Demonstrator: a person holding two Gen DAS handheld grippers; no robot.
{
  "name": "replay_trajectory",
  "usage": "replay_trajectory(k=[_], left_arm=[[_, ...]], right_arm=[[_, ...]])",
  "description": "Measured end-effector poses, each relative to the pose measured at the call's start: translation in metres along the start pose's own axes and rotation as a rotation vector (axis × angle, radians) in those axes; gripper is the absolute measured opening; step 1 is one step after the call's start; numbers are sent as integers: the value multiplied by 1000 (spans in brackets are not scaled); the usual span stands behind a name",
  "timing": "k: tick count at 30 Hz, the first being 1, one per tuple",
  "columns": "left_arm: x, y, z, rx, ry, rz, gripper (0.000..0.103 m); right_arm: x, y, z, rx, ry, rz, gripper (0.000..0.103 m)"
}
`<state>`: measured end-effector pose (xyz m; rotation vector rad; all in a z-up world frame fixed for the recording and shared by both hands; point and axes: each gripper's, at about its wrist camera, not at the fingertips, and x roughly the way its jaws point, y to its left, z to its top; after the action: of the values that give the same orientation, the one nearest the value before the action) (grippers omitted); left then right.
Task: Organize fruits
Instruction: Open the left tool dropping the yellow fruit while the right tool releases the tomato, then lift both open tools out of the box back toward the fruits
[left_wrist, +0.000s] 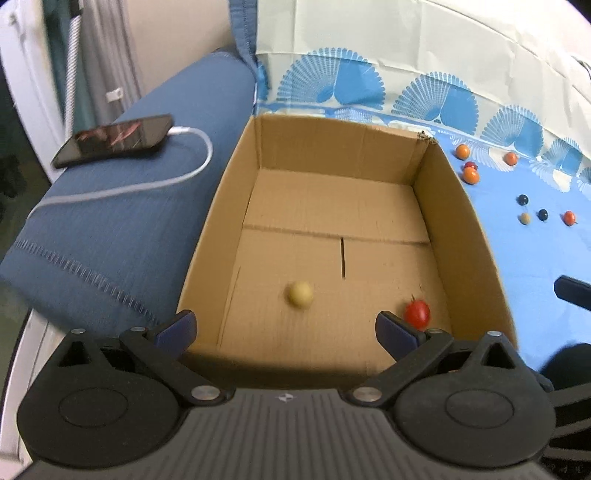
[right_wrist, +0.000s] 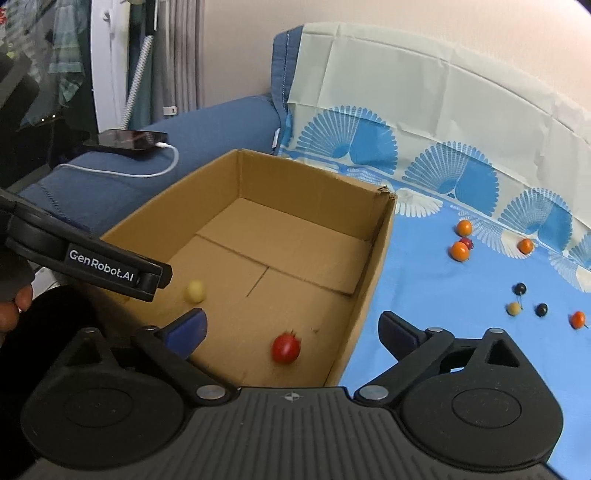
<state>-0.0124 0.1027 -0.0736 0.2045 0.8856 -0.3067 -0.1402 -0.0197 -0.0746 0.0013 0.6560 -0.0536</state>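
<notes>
An open cardboard box (left_wrist: 236, 177) (right_wrist: 373, 258) holds a pale yellow fruit (left_wrist: 300, 294) (right_wrist: 195, 291) and a red tomato (left_wrist: 417, 313) (right_wrist: 285, 348) on its floor. Both look blurred. My left gripper (left_wrist: 286, 328) is open and empty above the box's near edge. My right gripper (right_wrist: 293, 332) is open and empty over the box's near right corner. Several small fruits lie on the blue cloth to the right: orange ones (left_wrist: 471, 175) (right_wrist: 459, 251), dark ones (left_wrist: 522, 200) (right_wrist: 520, 288), a pale one (left_wrist: 524, 218) (right_wrist: 513, 308).
A blue cushion (left_wrist: 122, 221) (right_wrist: 122, 188) lies left of the box with a phone (left_wrist: 114, 139) (right_wrist: 127, 139) and white charging cable (left_wrist: 166, 182) on it. A patterned blue and white cloth (left_wrist: 535, 258) (right_wrist: 424, 295) covers the surface. The left gripper's body (right_wrist: 92, 266) shows at left.
</notes>
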Motion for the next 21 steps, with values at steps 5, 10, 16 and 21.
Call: replay_trajectory(k=[5,10,16,21], left_arm=[[-32,5,-21,-25,-17,15,103],[-61,-2,-36,-32,-58,25,103],[-95,-12,-45,-19,-134,17,103],[-116,-20,-49,-3,-191,13,103]], right_arm=[[-35,12,-10,-16,-40,9,102],[-69,17,-15,-18,-119,-6,102],[-104,17,-24,-11,-185,-29,102],[-123,17,-28,-19,-230,-44,102]])
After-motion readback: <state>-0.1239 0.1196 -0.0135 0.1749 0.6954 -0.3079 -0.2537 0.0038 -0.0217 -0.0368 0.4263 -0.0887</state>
